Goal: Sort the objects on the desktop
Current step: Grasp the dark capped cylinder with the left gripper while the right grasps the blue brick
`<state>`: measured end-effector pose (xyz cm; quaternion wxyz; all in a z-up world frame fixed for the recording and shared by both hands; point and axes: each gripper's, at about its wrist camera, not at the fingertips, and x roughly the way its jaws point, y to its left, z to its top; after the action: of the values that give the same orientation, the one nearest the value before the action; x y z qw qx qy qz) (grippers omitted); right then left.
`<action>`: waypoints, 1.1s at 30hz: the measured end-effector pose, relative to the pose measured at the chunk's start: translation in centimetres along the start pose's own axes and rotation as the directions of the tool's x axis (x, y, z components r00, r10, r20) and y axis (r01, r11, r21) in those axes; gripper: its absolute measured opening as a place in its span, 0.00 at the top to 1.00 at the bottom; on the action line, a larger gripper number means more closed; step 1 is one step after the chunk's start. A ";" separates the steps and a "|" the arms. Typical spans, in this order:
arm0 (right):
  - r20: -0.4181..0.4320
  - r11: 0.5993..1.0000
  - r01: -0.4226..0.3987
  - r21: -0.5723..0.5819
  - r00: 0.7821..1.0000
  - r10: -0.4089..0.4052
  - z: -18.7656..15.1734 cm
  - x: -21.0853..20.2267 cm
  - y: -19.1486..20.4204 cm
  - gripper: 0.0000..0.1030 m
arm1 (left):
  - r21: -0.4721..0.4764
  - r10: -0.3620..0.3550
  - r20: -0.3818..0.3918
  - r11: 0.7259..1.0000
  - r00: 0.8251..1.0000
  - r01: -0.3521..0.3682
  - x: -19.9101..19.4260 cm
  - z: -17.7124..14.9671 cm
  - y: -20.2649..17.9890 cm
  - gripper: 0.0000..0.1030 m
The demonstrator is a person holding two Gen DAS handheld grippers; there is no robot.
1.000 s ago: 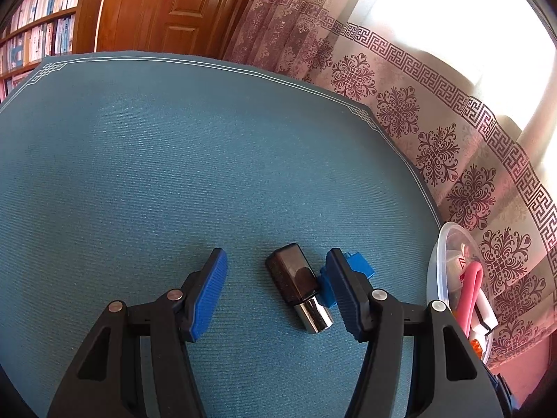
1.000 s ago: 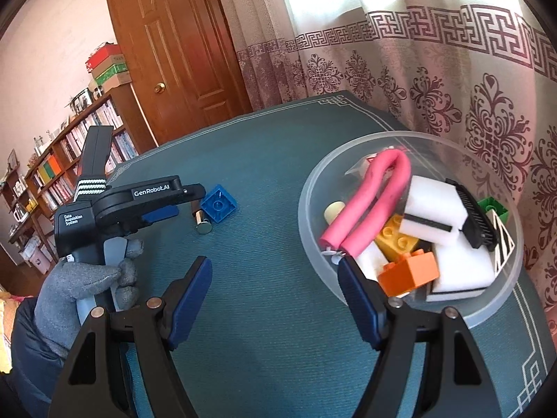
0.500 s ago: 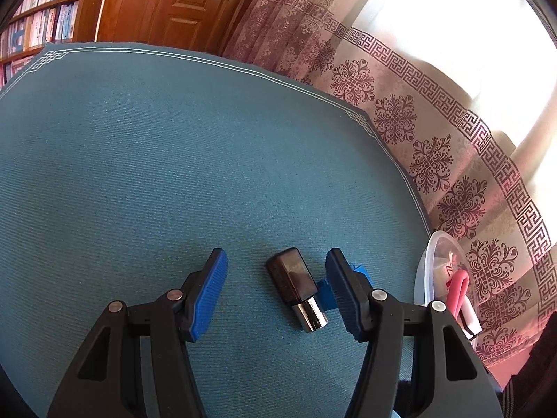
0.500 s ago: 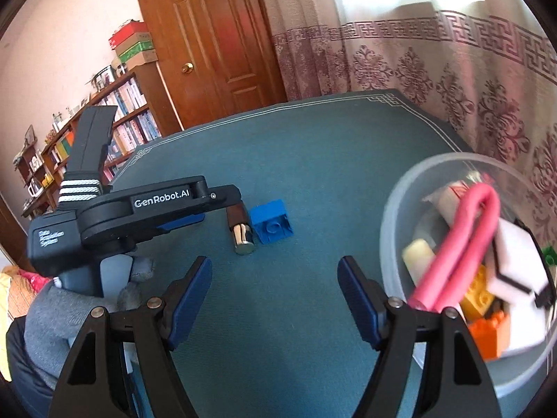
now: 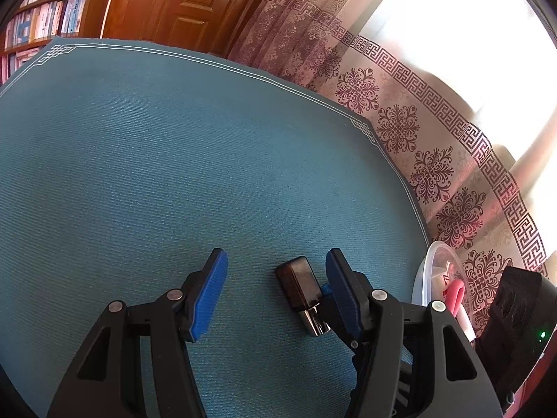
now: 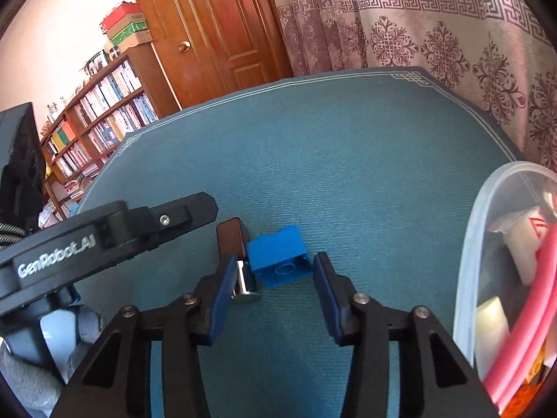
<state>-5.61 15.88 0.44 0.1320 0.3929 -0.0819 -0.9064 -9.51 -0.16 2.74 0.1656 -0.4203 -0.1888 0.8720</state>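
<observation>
Right gripper [image 6: 271, 278] moved over blue brick [image 6: 278, 261], fingers closing, not touching; left gripper [image 5: 275, 285] fingers apart.

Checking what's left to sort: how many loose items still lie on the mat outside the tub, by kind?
Blue building brick: 1
Dark capped item with a silver end: 1
Total: 2
Both lie touching on the teal mat, outside the clear tub.

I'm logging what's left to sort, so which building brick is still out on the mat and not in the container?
The blue brick, lying on the teal mat beside the dark lighter. The orange bricks sit inside the clear container.
</observation>
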 end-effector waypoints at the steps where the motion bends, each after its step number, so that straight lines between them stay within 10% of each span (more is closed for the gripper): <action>1: 0.002 1.000 0.004 -0.005 1.000 -0.004 0.0 0.0 0.0 0.60 | 0.002 0.000 -0.002 1.000 1.000 0.000 0.0 0.0 -0.1 0.39; 26: 0.017 0.998 0.066 0.007 0.998 -0.067 -6.3 -6.1 -1.1 0.60 | 0.183 0.103 0.006 0.978 0.995 -0.103 2.5 -2.2 -4.5 0.40; 33: 0.022 0.997 0.073 0.007 0.997 -0.073 -6.3 -5.9 -1.4 0.60 | 0.238 0.136 0.031 0.961 0.990 -0.140 3.1 -2.4 -4.8 0.73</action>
<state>2.70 18.69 -0.10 0.0968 0.3860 -0.0720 -0.9146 -8.83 5.87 1.55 0.1526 -0.4029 -0.0537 0.9008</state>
